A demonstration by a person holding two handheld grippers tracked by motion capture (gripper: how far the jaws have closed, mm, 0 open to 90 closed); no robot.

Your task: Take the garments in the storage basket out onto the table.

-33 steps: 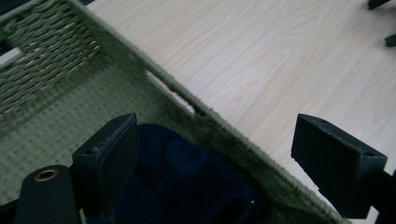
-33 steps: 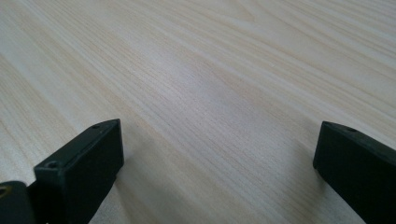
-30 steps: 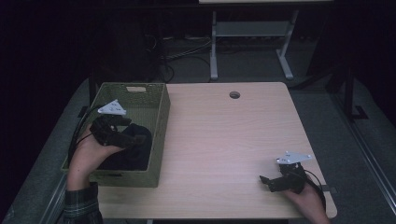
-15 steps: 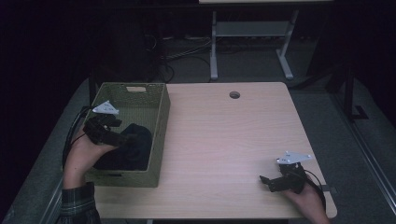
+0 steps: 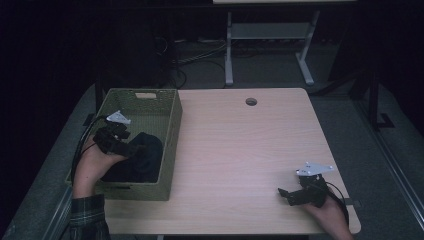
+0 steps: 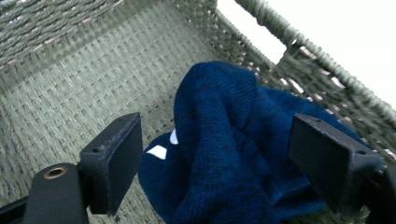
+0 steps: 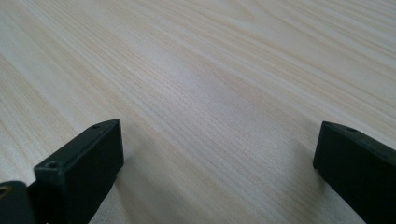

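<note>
Two grippers are at work over a pale wooden table (image 5: 240,150), one at each bottom corner of the high view. At about eight o'clock on the table stands a green woven basket (image 5: 170,125), and inside it, toward its near end, lies a crumpled dark blue cloth (image 5: 145,155). The left gripper (image 5: 131,148) reaches down into the basket from the nine o'clock side, held by the person's left hand (image 5: 92,167), with a plaid sleeve (image 5: 89,217) showing below it. In the left gripper view the cloth (image 6: 224,144) bulges up between the two black jaws, which stand wide on either side of it; they have just been closing a little, yet the pads are not pressing on the fabric, with the woven floor of the basket (image 6: 84,93) showing beside the left one. Small white patches show on the cloth near that jaw. The right gripper (image 5: 286,194) rests low at about five o'clock, well apart from the basket, its jaws spread wide over bare wood (image 7: 210,93) with nothing between them.
</note>
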